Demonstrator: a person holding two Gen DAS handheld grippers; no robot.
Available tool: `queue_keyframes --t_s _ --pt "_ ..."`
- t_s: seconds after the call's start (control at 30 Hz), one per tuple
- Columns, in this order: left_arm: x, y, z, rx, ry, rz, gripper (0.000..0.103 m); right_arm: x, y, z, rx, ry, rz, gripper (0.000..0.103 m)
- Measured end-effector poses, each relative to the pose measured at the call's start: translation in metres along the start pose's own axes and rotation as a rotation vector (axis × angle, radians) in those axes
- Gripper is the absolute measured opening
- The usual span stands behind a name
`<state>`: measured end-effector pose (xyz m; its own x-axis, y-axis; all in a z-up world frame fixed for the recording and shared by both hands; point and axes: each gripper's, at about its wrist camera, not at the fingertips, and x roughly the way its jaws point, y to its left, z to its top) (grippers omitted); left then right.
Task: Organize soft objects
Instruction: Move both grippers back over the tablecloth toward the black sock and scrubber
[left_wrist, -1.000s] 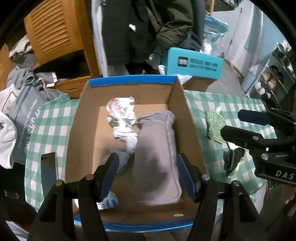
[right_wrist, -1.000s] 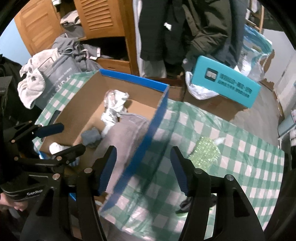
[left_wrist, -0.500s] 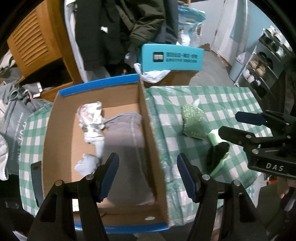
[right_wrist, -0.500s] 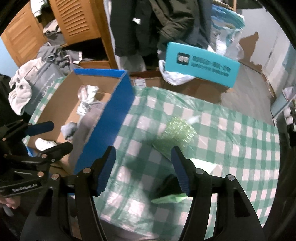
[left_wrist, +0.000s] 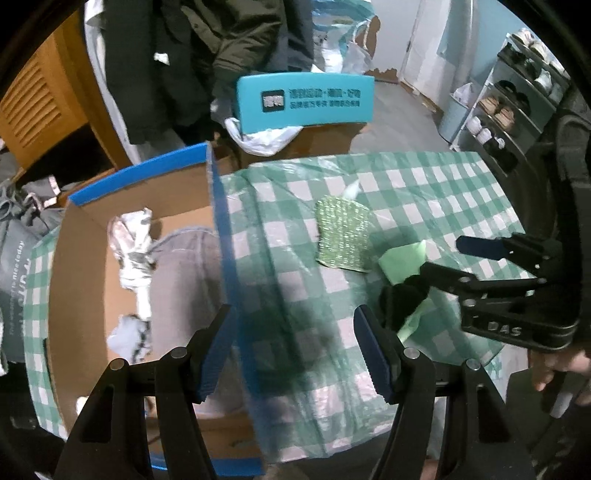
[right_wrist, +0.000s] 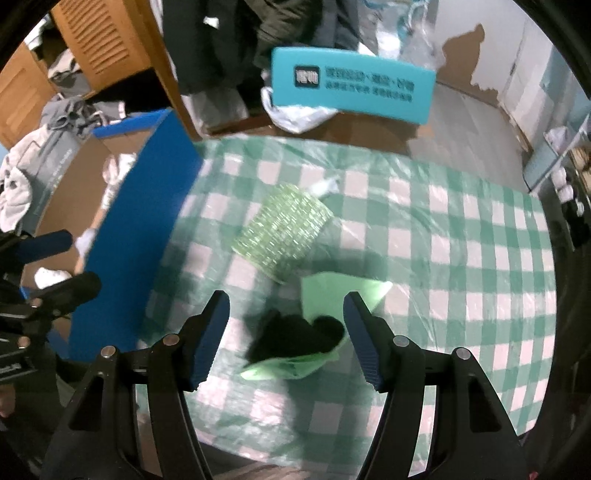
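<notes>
Both grippers hang with jaws apart and nothing held: the right gripper (right_wrist: 286, 332) over a black cloth (right_wrist: 295, 338) on a pale green sheet (right_wrist: 343, 290), the left gripper (left_wrist: 295, 349) astride the cardboard box's (left_wrist: 83, 266) blue-edged wall. A glittery green cloth (right_wrist: 282, 230) lies just beyond on the checked tablecloth (right_wrist: 461, 258) (the box holds a grey cloth (left_wrist: 181, 280)).

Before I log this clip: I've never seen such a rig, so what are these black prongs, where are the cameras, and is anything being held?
A person carries a hand-held gripper in each hand; a fisheye camera on each looks along its two fingers. The left hand-held gripper straddles the cardboard box's blue-edged wall, open. The right hand-held gripper, also open, hangs over a black soft item on light green packaging. Nothing is held. A glittery green cloth lies on the checked tablecloth; a grey cloth is already boxed.
</notes>
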<state>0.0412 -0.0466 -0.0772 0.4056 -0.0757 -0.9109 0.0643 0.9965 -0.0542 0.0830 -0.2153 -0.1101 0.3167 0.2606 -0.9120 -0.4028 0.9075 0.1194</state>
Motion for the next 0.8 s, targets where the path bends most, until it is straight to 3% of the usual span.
queue_keyframes --t_s 0.23,0.33,0.8 --pt "0.012 -0.021 0.000 0.049 0.024 -0.001 0.068 0.016 -0.014 -0.009 0.010 0.046 -0.003 0.064" --pt "0.016 -0.023 0.001 0.048 0.028 -0.002 0.074 0.021 -0.017 -0.011 0.011 0.059 -0.003 0.064" --pt "0.052 -0.043 -0.004 0.081 0.099 -0.006 0.074 0.042 -0.025 -0.016 0.016 0.109 0.013 0.064"
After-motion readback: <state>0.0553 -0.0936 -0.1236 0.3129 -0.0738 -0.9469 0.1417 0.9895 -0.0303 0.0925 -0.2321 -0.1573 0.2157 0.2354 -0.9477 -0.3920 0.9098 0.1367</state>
